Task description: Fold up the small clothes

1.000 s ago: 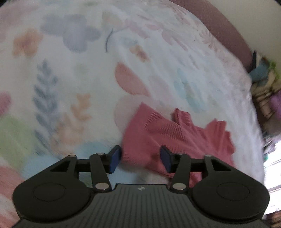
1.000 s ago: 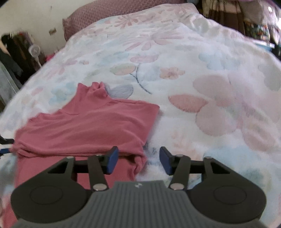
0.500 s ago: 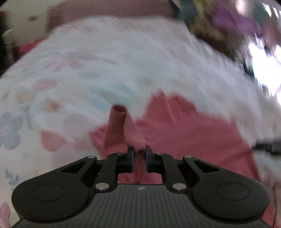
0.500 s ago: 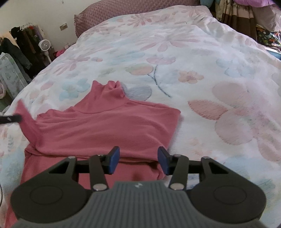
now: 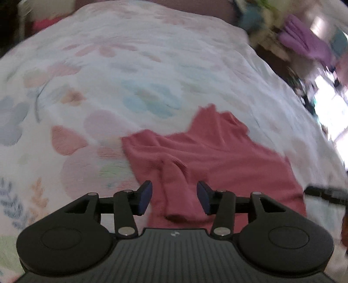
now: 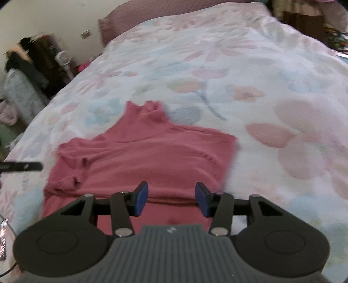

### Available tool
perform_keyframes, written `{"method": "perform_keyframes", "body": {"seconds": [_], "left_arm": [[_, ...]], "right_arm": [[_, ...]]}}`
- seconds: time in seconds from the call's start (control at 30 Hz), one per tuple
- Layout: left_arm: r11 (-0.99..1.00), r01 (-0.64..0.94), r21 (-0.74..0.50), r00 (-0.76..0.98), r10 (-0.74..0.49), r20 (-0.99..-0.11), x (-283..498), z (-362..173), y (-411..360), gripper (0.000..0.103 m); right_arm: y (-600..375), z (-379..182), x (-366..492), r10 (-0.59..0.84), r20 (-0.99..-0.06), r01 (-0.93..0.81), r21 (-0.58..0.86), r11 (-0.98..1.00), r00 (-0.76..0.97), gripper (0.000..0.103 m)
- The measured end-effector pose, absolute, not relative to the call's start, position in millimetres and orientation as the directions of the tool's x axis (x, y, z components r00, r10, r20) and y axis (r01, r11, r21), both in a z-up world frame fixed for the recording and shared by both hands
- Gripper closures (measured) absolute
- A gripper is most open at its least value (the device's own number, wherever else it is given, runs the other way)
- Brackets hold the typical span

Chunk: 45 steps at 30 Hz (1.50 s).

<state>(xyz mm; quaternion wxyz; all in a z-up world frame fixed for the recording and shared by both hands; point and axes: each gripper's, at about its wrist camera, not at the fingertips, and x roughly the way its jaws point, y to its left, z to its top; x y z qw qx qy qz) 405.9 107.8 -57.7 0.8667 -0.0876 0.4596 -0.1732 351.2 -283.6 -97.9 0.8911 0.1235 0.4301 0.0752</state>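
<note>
A pink turtleneck top (image 6: 152, 152) lies flat on the bed, collar pointing away. Its left sleeve (image 5: 176, 187) is folded in over the body. My left gripper (image 5: 174, 199) hovers just above that sleeve. Its jaws are opening, and the sleeve lies loose in the gap with neither pad pressing it. A left fingertip (image 6: 21, 166) shows at the edge of the right wrist view. My right gripper (image 6: 171, 199) hangs over the top's lower body near a fold line. Its jaws are closing a little, still wide apart, with no cloth gripped. Its tip (image 5: 326, 192) shows in the left wrist view.
The floral bedspread (image 6: 271, 87) stretches all around the top. A mauve pillow (image 6: 134, 17) lies at the head of the bed. A rack of dark clothes and a small fan (image 6: 63, 58) stand off the left side. A pile of mixed clothes (image 5: 304, 43) sits beyond the right side.
My left gripper shut on the sleeve, lifted it, carried it over the top's body and let it go; the sleeve now lies folded in. The right gripper edged left over the top.
</note>
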Motion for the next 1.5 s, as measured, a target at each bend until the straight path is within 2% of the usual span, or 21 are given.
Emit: {"method": "perform_keyframes", "body": {"seconds": [0.03, 0.1, 0.33, 0.43, 0.5, 0.53, 0.57, 0.6, 0.63, 0.73, 0.8, 0.9, 0.97, 1.03, 1.07, 1.17, 1.23, 1.3, 1.4, 1.5], "left_arm": [[0.92, 0.201, -0.336, 0.516, -0.391, -0.762, 411, -59, 111, 0.048], [0.91, 0.173, -0.377, 0.505, -0.411, -0.759, 425, -63, 112, 0.048], [0.909, 0.145, -0.39, 0.48, -0.409, -0.776, 450, -90, 101, 0.049], [0.902, 0.139, -0.41, 0.473, -0.424, -0.772, 453, -99, 106, 0.057], [0.894, 0.151, -0.421, 0.476, -0.439, -0.762, 453, -101, 109, 0.057], [0.892, 0.159, -0.423, 0.471, -0.445, -0.762, 453, -103, 110, 0.06], [0.891, 0.166, -0.422, 0.466, -0.448, -0.763, 454, -105, 110, 0.069], [0.892, 0.174, -0.417, 0.464, -0.448, -0.764, 455, -106, 110, 0.079], [0.898, 0.184, -0.399, 0.474, -0.437, -0.765, 455, -105, 109, 0.098], [0.916, 0.223, -0.334, 0.535, -0.402, -0.743, 451, -98, 108, 0.097], [0.929, 0.225, -0.294, 0.522, -0.37, -0.769, 455, -105, 104, 0.097], [0.944, 0.213, -0.251, 0.506, -0.327, -0.798, 457, -114, 99, 0.084], [0.945, 0.183, -0.272, 0.526, -0.328, -0.785, 451, -107, 106, 0.078], [0.945, 0.175, -0.276, 0.549, -0.326, -0.77, 440, -95, 111, 0.076], [0.944, 0.179, -0.277, 0.558, -0.329, -0.762, 435, -89, 113, 0.074], [0.936, 0.228, -0.268, 0.562, -0.351, -0.749, 416, -72, 111, 0.074], [0.942, 0.238, -0.238, 0.56, -0.334, -0.758, 407, -68, 104, 0.072], [0.945, 0.262, -0.195, 0.528, -0.31, -0.791, 402, -72, 93, 0.072], [0.963, 0.261, -0.068, 0.479, -0.19, -0.857, 402, -96, 80, 0.071], [0.967, 0.243, -0.075, 0.477, -0.187, -0.859, 399, -104, 85, 0.07]], "right_arm": [[-278, -98, 356, 0.254, -0.748, -0.047, 0.286, 0.957, 0.613, 0.069], [-261, -99, 371, 0.303, -0.743, -0.1, 0.306, 0.947, 0.596, 0.078], [-193, -117, 429, 0.489, -0.705, -0.221, 0.442, 0.869, 0.513, 0.076], [-160, -135, 453, 0.551, -0.691, -0.244, 0.498, 0.832, 0.468, 0.076], [-141, -145, 466, 0.562, -0.697, -0.253, 0.504, 0.826, 0.446, 0.076], [-134, -151, 471, 0.561, -0.699, -0.251, 0.504, 0.826, 0.443, 0.076], [-129, -157, 477, 0.559, -0.702, -0.238, 0.51, 0.827, 0.441, 0.076], [-127, -162, 481, 0.559, -0.704, -0.225, 0.517, 0.826, 0.438, 0.082], [-125, -166, 485, 0.562, -0.705, -0.214, 0.526, 0.823, 0.433, 0.103], [-127, -162, 485, 0.569, -0.659, -0.233, 0.531, 0.815, 0.492, 0.103], [-126, -161, 488, 0.549, -0.666, -0.231, 0.509, 0.829, 0.505, 0.103], [-115, -174, 497, 0.527, -0.716, -0.218, 0.484, 0.847, 0.459, 0.103], [-118, -171, 493, 0.528, -0.706, -0.214, 0.489, 0.846, 0.471, 0.097], [-125, -162, 484, 0.516, -0.693, -0.224, 0.472, 0.852, 0.503, 0.086], [-127, -154, 476, 0.503, -0.689, -0.239, 0.449, 0.861, 0.522, 0.086], [-133, -140, 456, 0.505, -0.68, -0.287, 0.416, 0.863, 0.533, 0.086], [-138, -132, 441, 0.456, -0.695, -0.284, 0.357, 0.89, 0.556, 0.086], [-149, -129, 424, 0.398, -0.709, -0.251, 0.309, 0.917, 0.583, 0.086], [-178, -131, 398, 0.348, -0.729, -0.164, 0.314, 0.935, 0.59, 0.086], [-208, -132, 374, 0.329, -0.739, -0.099, 0.338, 0.936, 0.588, 0.086]]}}
